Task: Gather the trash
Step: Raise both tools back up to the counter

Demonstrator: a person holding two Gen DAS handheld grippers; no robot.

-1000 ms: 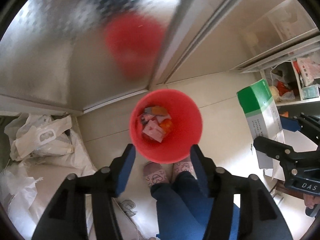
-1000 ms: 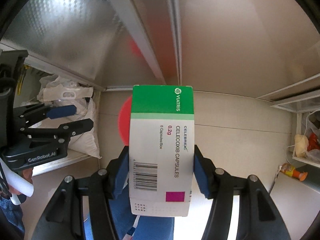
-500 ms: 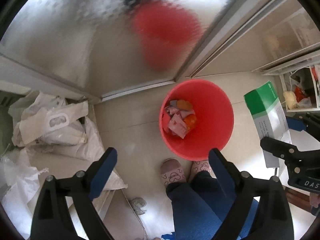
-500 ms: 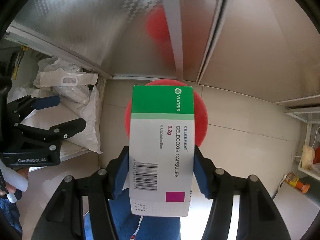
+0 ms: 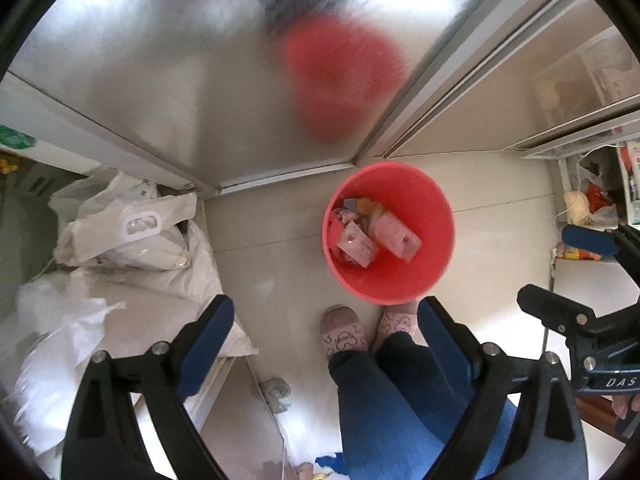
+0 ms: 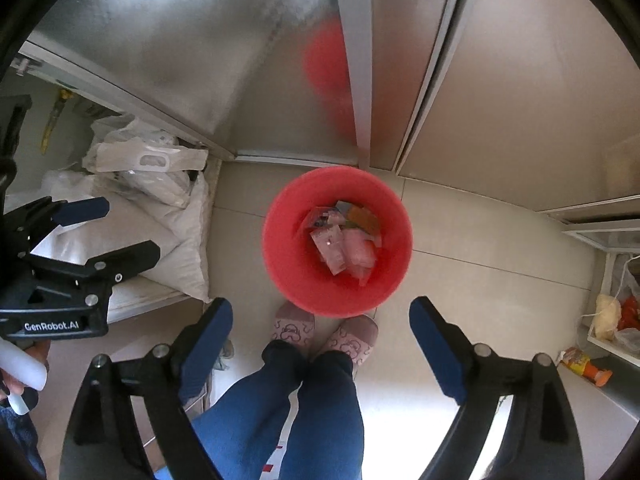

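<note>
Sliding doors (image 5: 224, 92): frosted metal-framed panels fill the upper half of both views; a blurred red reflection of the bin shows in the glass
Floor (image 6: 472, 280): pale tiles, running from the door track down to the person's feet
White bags (image 5: 132, 236): a heap of white plastic bags and sacks lies on the left side, well apart from the bin
Person's legs (image 6: 320, 408): blue trousers, standing straight below both cameras, between the two grippers
Red bin (image 6: 338, 240): round, open-topped, upright on the floor close to the door track, with its near rim just in front of the slippers
Left gripper (image 5: 322, 330): blue-padded fingers spread wide, nothing between them; in its own view the bin sits above and slightly right of the gap
Right gripper (image 6: 320, 326): fingers also spread wide and empty; the bin lies centred above the gap, seen from overhead
Shelf unit (image 6: 612, 308): at the right edge, holding small bags and packets, with an orange-capped packet on the surface in front
Trash (image 6: 346, 246): pink-and-white wrappers and small packets, plus an orange and a grey piece, all lying at the bottom of the red bin
Slippers (image 6: 294, 324): a pink patterned pair, toes touching or nearly touching the bin's base
</note>
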